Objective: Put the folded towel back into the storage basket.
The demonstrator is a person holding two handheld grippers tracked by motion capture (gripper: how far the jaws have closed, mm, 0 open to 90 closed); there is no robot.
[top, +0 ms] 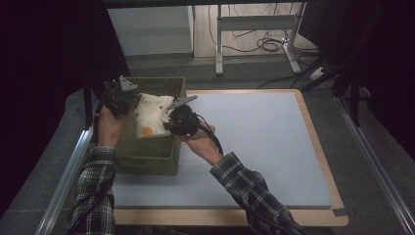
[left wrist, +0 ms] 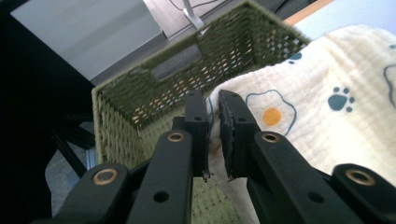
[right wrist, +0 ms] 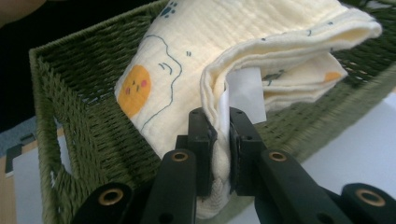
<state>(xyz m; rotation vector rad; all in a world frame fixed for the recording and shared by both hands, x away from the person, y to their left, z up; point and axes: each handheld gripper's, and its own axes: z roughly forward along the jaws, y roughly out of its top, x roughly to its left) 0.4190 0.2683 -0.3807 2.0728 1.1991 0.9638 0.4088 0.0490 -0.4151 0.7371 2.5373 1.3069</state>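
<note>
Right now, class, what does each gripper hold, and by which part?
Both hold the folded cream cloth with fried-egg print over the green woven basket: left gripper pinches one edge, right gripper the opposite folded edge.

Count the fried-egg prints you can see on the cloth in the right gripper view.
1: on the cloth, an egg print with an orange yolk faces the basket wall. An orange patch low on the far fold may be another; more may be hidden.

Left gripper raised on bent left forearm, jaws closed to narrow gap. Right gripper opposite, close by, wrist angled inward, jaws likewise pinched. Both sleeves plaid, forearms converging.
</note>
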